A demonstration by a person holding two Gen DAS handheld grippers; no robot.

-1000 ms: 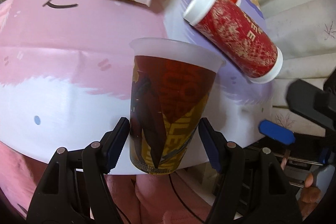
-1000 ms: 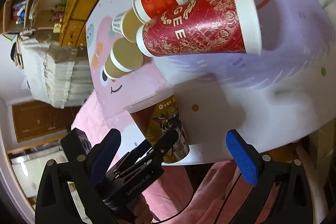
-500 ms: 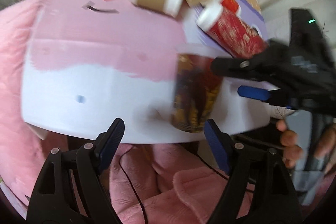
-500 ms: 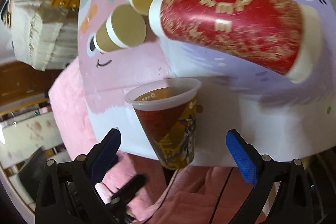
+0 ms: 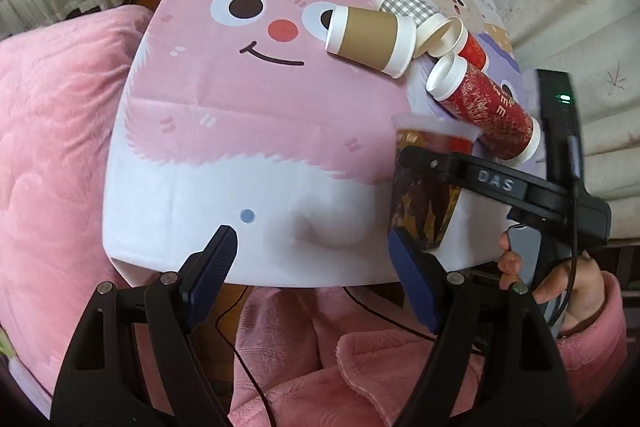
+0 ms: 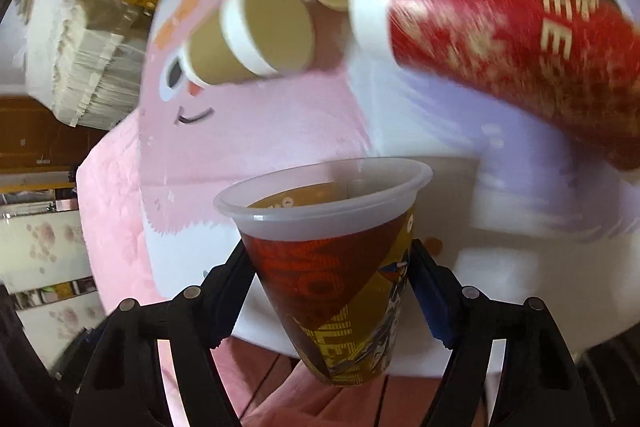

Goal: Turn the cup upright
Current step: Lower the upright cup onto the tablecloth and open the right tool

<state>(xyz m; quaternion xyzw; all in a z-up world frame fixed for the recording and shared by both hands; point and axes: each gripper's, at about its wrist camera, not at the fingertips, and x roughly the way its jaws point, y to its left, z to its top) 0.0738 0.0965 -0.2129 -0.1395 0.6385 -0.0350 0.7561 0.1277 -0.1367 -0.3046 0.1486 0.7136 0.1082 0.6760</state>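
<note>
A translucent plastic cup [image 6: 332, 267] with a red and gold print stands upright, mouth up, near the table's front edge. My right gripper [image 6: 332, 279] is shut on the cup, one finger on each side. In the left wrist view the cup [image 5: 424, 195] stands at the right with the right gripper's black finger [image 5: 480, 179] across it. My left gripper [image 5: 312, 267] is open and empty, pulled back to the left of the cup.
Several paper cups lie on their sides farther back: a tall red one [image 5: 484, 107], a brown one [image 5: 368, 41], a checked one [image 5: 408, 5] and a small red one [image 5: 472, 47]. The cartoon tablecloth [image 5: 224, 131] covers the table. A pink blanket [image 5: 52, 131] lies left.
My left gripper let go of the plastic cup and drew back to the left. My right gripper came in and closed on the cup, which stays upright.
</note>
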